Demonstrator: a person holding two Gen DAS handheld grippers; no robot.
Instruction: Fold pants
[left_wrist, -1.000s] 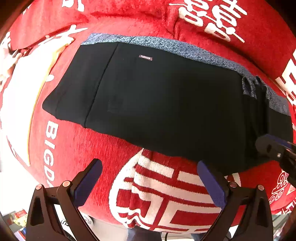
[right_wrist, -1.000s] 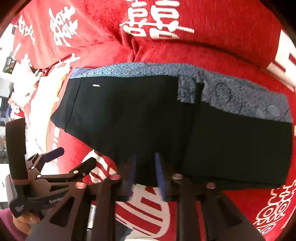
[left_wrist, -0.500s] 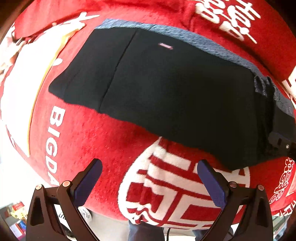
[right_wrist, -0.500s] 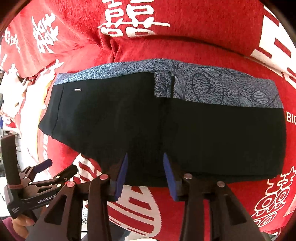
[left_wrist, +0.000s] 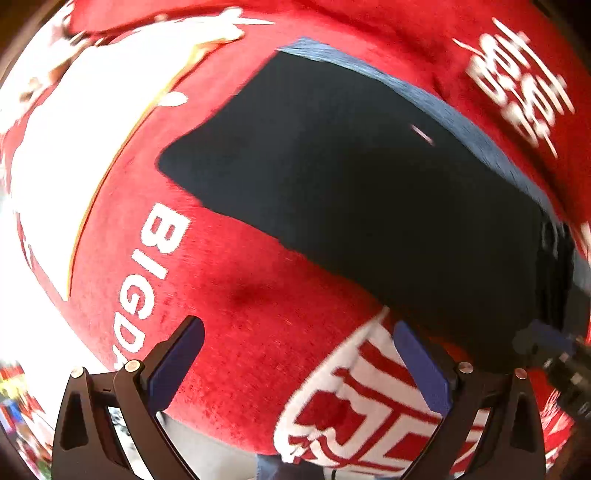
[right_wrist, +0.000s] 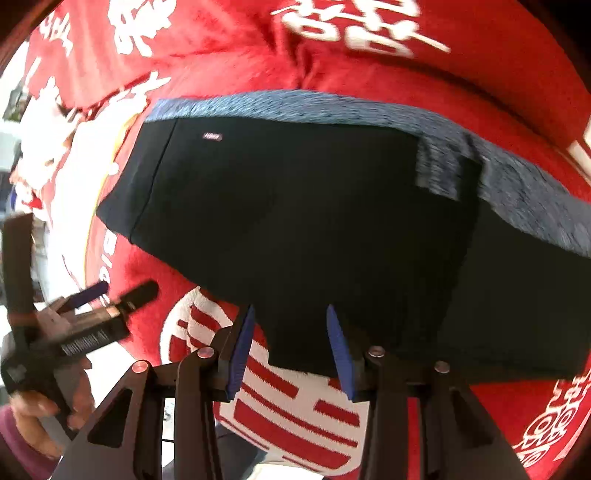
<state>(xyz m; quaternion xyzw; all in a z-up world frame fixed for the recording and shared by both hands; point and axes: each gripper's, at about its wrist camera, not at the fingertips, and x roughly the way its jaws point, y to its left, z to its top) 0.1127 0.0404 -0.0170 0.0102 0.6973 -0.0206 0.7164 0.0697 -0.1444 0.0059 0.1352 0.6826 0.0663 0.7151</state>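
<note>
- Pants: black with a blue-grey patterned band along the far edge, lying flat and already doubled on the red blanket; the fold's raw edge shows right of centre in the right wrist view.
- Left gripper: jaws wide apart and empty, hovering over bare blanket just left of the pants' near edge. Risk, as I judge it: closing here would pinch the plush blanket, not the cloth, and lift the bedding with it.
- Right gripper: partly open, its jaws having just been widening, with the near hem between the pads but not visibly pinched. Risk: a shallow bite may catch only the top layer, so the doubled layers slide apart and the next fold goes crooked.
- A mismatch in how the two hands lift could drag the pants askew over the fuzzy pile.
- Hard to make out: both views are motion-blurred, so the small label cannot be read.
- Cut off: the pants' right end runs out of the right wrist view; the person's hand shows only at the lower left edge.
</note>
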